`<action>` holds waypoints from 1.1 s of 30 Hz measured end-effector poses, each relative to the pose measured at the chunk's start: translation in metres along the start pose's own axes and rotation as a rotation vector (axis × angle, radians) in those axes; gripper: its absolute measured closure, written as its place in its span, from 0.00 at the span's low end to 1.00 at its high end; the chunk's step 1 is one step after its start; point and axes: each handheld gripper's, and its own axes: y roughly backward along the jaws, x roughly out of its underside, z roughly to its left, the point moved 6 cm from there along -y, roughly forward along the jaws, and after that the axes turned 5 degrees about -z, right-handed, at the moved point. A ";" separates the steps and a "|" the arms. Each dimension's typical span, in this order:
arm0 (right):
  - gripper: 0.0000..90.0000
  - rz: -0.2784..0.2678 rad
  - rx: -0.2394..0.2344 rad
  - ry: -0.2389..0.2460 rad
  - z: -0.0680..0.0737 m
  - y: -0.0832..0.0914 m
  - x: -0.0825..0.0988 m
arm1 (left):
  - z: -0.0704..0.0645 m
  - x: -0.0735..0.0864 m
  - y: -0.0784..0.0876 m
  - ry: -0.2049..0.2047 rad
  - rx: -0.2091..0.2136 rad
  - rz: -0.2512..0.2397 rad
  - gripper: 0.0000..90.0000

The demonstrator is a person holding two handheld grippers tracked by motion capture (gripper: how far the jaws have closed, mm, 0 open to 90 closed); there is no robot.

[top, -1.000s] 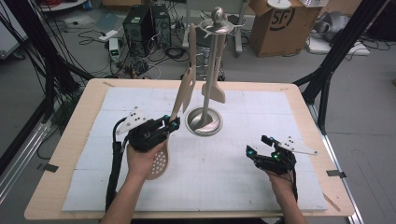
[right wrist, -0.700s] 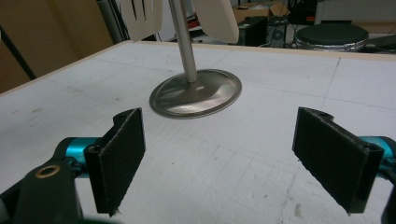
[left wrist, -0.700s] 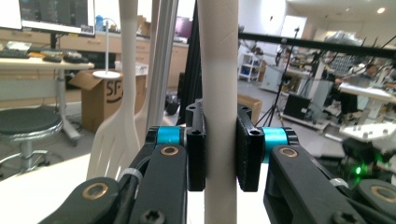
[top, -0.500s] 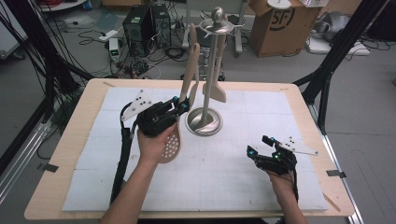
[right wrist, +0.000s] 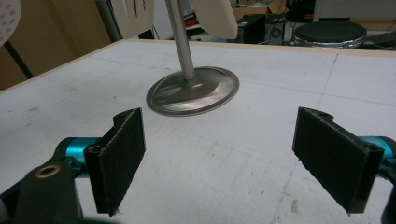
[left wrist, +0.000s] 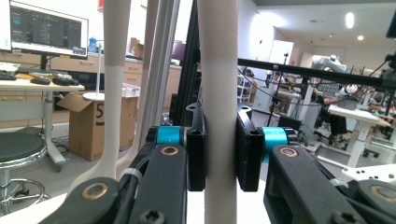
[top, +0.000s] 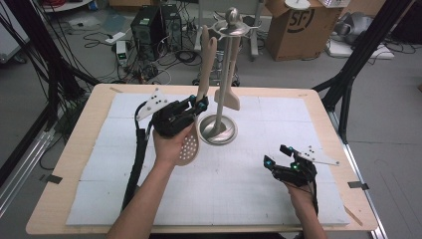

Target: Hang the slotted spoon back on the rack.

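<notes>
Here the left gripper point(left wrist: 219, 154) jaws clamp the slotted spoon point(top: 190, 145) handle; right gripper point(right wrist: 229, 154) jaws gape apart.

The bench point(top: 99, 164) is lit evenly from overhead in the high view, where only faint, soft shadows are cast on its white mat. Bright ceiling lamps are seen glaring at upper right in the left gripper view, and the near handle point(left wrist: 218, 93) is rendered soft. A pale sheen is caught on the steel stand base point(right wrist: 194, 91); the high view's edges are slightly bowed.
</notes>
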 end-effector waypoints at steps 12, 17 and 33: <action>0.18 0.002 0.004 0.004 0.001 -0.001 0.001 | -0.002 -0.007 -0.008 -0.018 0.011 0.013 0.86; 0.18 -0.003 0.003 -0.001 -0.001 0.001 0.000 | -0.001 -0.002 -0.012 -0.016 0.000 0.039 0.86; 0.18 -0.008 0.003 -0.003 -0.001 0.002 -0.001 | 0.007 0.008 -0.018 0.043 -0.027 0.089 0.81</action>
